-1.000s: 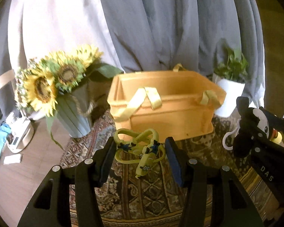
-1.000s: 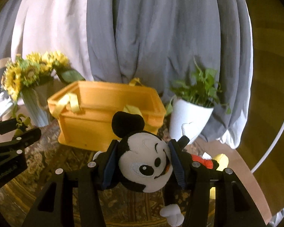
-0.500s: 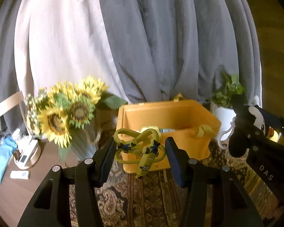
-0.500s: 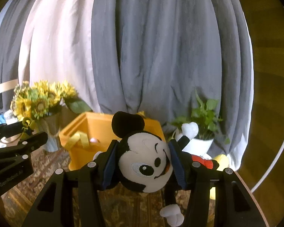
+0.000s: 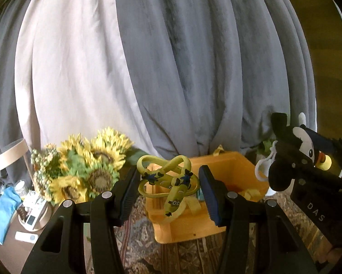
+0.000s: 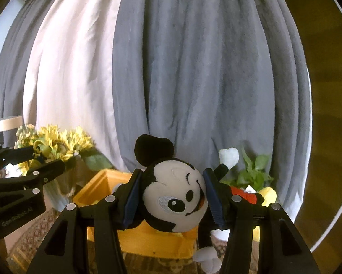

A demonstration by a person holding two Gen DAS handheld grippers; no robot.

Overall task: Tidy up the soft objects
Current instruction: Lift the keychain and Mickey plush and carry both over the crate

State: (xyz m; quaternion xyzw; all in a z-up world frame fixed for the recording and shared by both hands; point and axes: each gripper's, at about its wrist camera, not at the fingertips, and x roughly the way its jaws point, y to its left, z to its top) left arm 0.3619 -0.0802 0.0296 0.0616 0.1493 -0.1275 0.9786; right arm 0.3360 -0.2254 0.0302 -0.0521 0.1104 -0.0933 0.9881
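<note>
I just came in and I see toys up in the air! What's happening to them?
A person is tidying soft toys with two hand-held grippers. The right gripper squeezes a mouse plush by its head. The left gripper holds a yellow looped toy. Both toys hang above the patterned rug, in front of an orange storage box, and neither is in the box yet.

Black left gripper (image 5: 168, 189) has blue pads (image 5: 208, 196), silver screws.
</note>
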